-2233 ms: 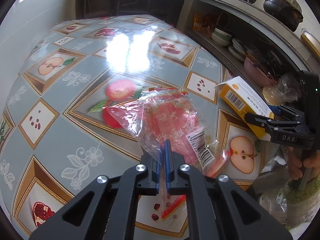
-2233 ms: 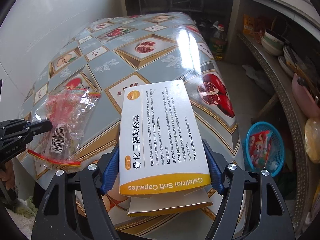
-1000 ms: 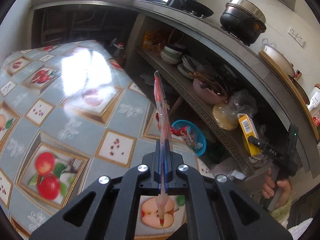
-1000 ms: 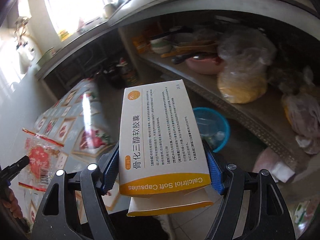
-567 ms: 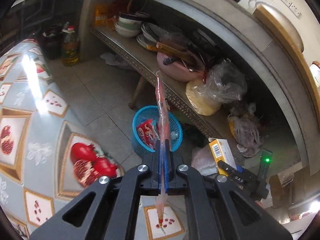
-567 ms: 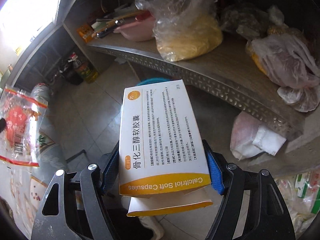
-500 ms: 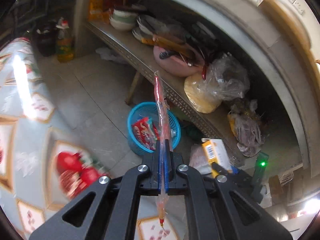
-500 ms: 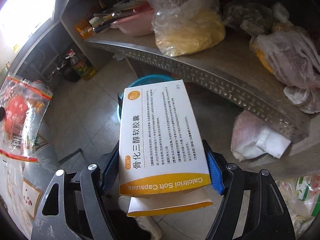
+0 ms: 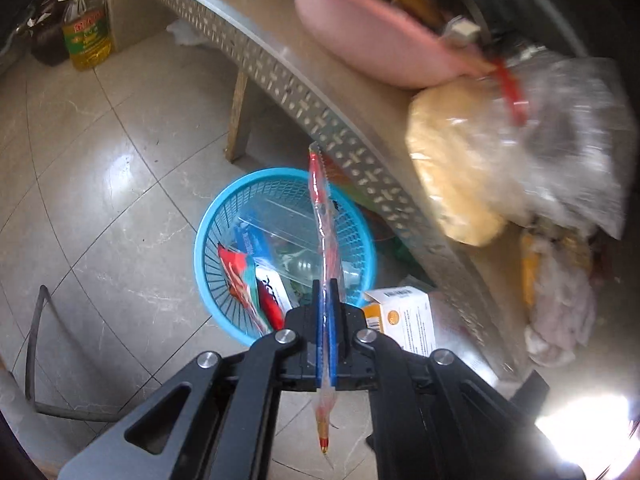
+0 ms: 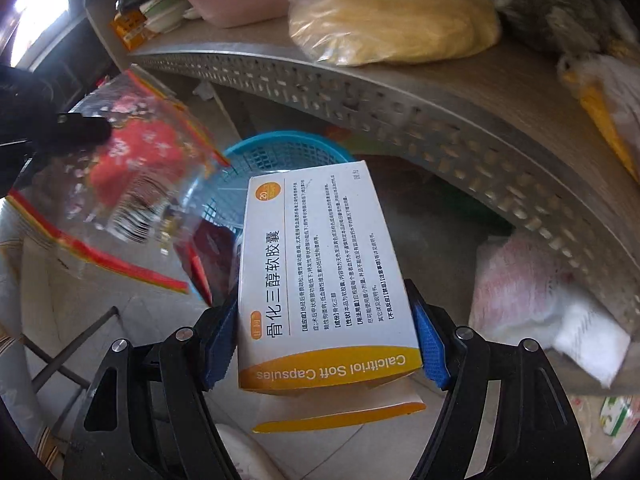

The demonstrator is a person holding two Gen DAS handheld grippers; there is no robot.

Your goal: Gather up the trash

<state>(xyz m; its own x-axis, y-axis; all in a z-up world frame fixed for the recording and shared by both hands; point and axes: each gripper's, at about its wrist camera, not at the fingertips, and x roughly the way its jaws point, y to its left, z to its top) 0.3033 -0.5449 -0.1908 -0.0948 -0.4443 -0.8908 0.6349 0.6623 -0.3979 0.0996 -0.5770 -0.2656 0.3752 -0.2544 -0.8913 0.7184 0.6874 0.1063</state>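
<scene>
My left gripper (image 9: 328, 308) is shut on a clear plastic bag with red print (image 9: 324, 220), seen edge-on and held above a blue mesh basket (image 9: 224, 208) on the floor. The basket holds several wrappers. The bag also shows flat in the right wrist view (image 10: 120, 176), with the left gripper's tip (image 10: 80, 128) on it. My right gripper (image 10: 320, 344) is shut on a white and orange capsule box (image 10: 320, 280), held over the near side of the basket (image 10: 280, 152). The box also shows beside the basket in the left wrist view (image 9: 404, 316).
A perforated metal shelf (image 9: 320, 120) runs over the basket, bearing a pink basin (image 9: 380, 40) and a bag of yellow stuff (image 10: 392, 4). An oil bottle (image 9: 86, 28) stands on the tiled floor (image 9: 100, 160). Crumpled bags (image 10: 532, 280) lie right.
Both grippers have swung away from the table and down toward the floor. The basket now lies close below the bag and the box. Both grips are unchanged.
</scene>
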